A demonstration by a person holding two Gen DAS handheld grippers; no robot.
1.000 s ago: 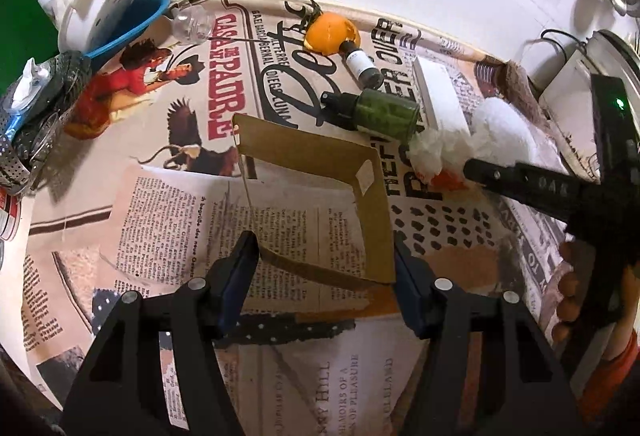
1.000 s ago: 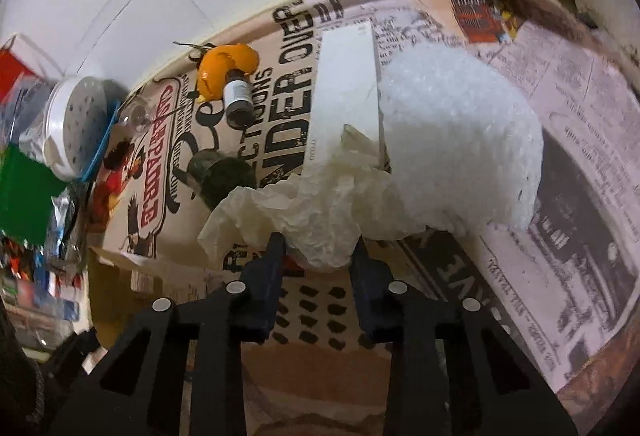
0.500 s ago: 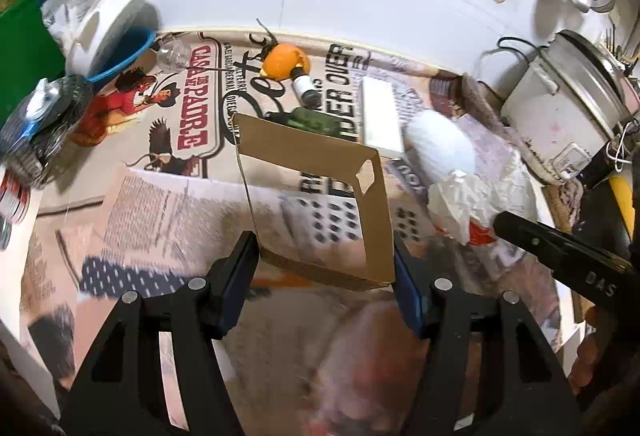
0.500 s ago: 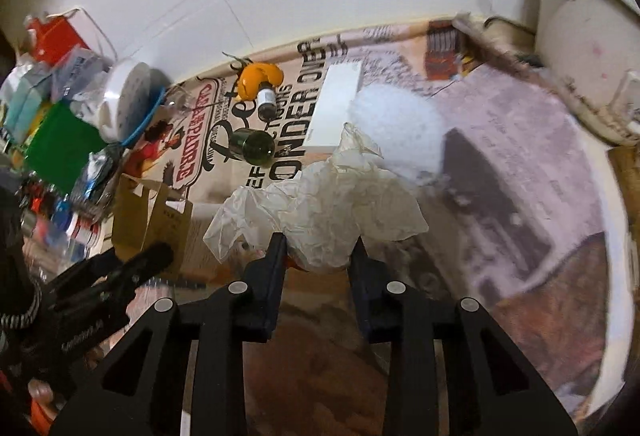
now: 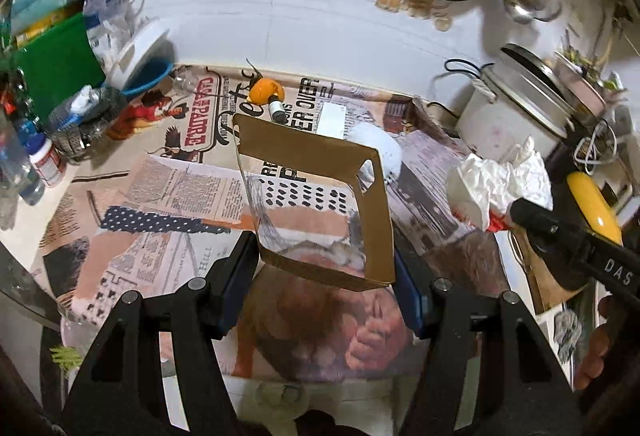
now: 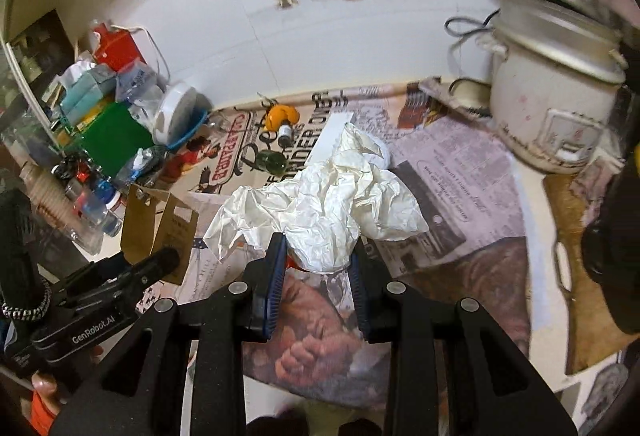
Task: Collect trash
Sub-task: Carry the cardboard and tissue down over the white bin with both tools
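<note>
A brown cardboard sleeve (image 5: pixel 376 220), open at both ends, hangs above the newspaper-covered table with my left gripper (image 5: pixel 322 260) shut on its two side walls. My right gripper (image 6: pixel 318 256) is shut on a crumpled white paper wrapper (image 6: pixel 328 196), also held in the air. In the left wrist view the wrapper (image 5: pixel 500 176) and right gripper (image 5: pixel 560 236) show at the right. In the right wrist view the sleeve (image 6: pixel 156 224) and left gripper (image 6: pixel 160 264) sit at the lower left. An orange peel (image 5: pixel 266 92), a small bottle (image 5: pixel 277 111), a white box (image 5: pixel 332 120) and white bubble wrap (image 5: pixel 380 148) lie near the back wall.
A green glass bottle (image 6: pixel 272 162) lies by the peel. A white rice cooker (image 6: pixel 552 108) stands at the back right. Bottles, a green container (image 6: pixel 116 136) and a blue bowl crowd the left side. A wooden board (image 6: pixel 576 276) lies at the right edge.
Both grippers have risen and drawn back from the table, carrying the cardboard sleeve and the crumpled wrapper. The table items now look smaller and farther off.
</note>
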